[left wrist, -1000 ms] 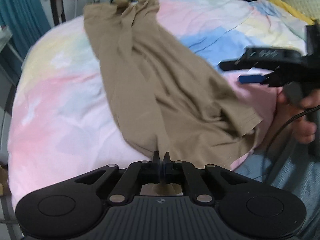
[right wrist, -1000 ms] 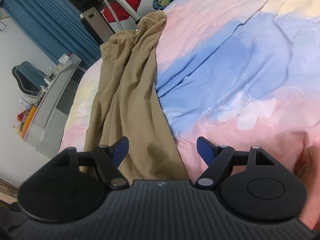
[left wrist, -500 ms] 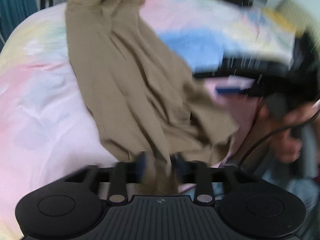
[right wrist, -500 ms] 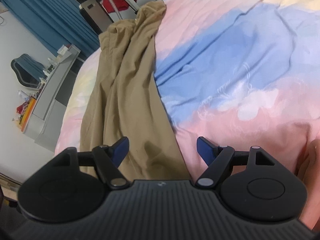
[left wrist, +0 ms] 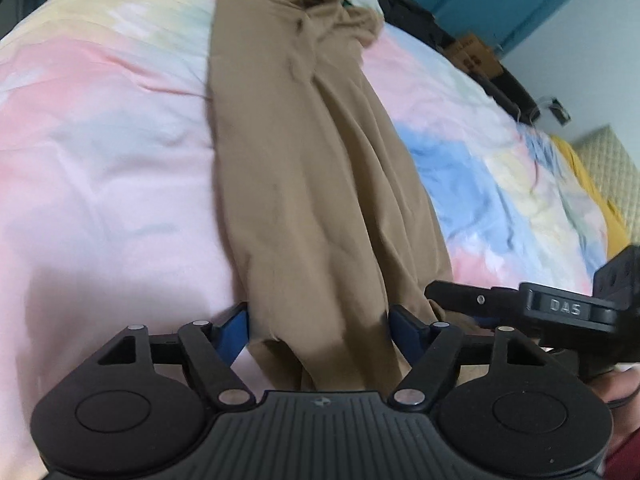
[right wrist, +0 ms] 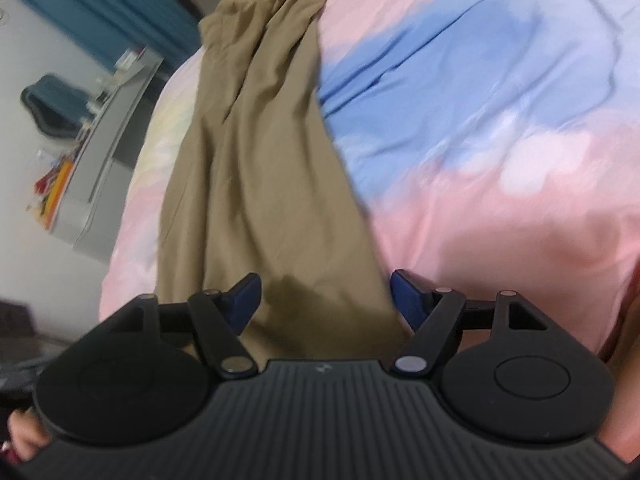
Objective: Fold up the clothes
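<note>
A tan garment [left wrist: 320, 184] lies stretched in loose folds along the pastel bed [left wrist: 100, 168], running from 12 o'clock down to 6 o'clock. The left claw [left wrist: 318, 326] is opening, its near hem between the pads but ungripped. The right claw [right wrist: 324, 300] is wide, narrowing slightly over the same hem, not pressing it.

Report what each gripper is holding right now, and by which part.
Nothing is held. The left gripper is opening, with the near end of the tan garment lying loose between its jaws. The right gripper stands wide over the same cloth, closing slightly, pads not pressing.
</note>
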Motion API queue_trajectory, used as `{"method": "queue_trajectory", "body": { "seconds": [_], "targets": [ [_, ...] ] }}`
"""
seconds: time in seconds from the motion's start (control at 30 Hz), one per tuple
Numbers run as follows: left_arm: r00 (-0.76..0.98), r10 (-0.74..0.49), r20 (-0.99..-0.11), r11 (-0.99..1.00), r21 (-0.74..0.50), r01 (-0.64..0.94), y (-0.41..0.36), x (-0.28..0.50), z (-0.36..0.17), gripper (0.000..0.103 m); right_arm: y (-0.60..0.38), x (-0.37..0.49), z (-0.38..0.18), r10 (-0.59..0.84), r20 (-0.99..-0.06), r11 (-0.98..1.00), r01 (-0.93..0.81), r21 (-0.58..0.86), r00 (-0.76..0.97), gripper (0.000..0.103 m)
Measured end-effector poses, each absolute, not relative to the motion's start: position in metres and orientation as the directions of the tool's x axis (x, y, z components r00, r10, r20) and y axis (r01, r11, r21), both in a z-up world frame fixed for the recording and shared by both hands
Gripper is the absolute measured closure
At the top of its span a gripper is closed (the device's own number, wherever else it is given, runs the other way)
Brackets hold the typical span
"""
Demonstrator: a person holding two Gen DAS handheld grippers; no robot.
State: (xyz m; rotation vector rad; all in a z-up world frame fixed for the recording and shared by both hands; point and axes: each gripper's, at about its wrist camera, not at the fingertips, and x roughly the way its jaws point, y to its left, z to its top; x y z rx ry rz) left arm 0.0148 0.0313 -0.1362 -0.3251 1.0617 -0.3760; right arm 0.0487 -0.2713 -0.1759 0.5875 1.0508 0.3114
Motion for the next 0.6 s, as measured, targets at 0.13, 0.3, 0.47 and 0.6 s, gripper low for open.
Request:
{"method": "queue_trajectory", "body": {
  "seconds": [0.13,0.3,0.47,0.6],
  "targets": [
    [0.436,-0.449,-0.78,0.893,-0.402,0.201,0.022,0.009,-0.141,0.062,-0.246,0.037,-0.165,0.441,-0.782,0.885,-0.067,0.461,0.44,0.053],
    [0.454,-0.428,-0.782,0.903,-0.347,0.255,0.027,-0.001,-0.134,0.091,-0.21,0.02,-0.149,0.312,-0.835,0.946,-0.233,0.227,0.453,0.082],
    [0.528,-0.479,-0.701,0.878,-0.398,0.267,0.055,-0.014,-0.086,0.094,-0.208,0.004,-0.116,0.309,-0.803,0.935,-0.317,0.158,0.51,0.095],
    [0.584,-0.503,-0.637,0.858,-0.452,0.245,0.074,-0.019,-0.044,0.094,-0.218,-0.001,-0.066,0.375,-0.727,0.918,-0.339,0.206,0.575,0.095]
  ]
}}
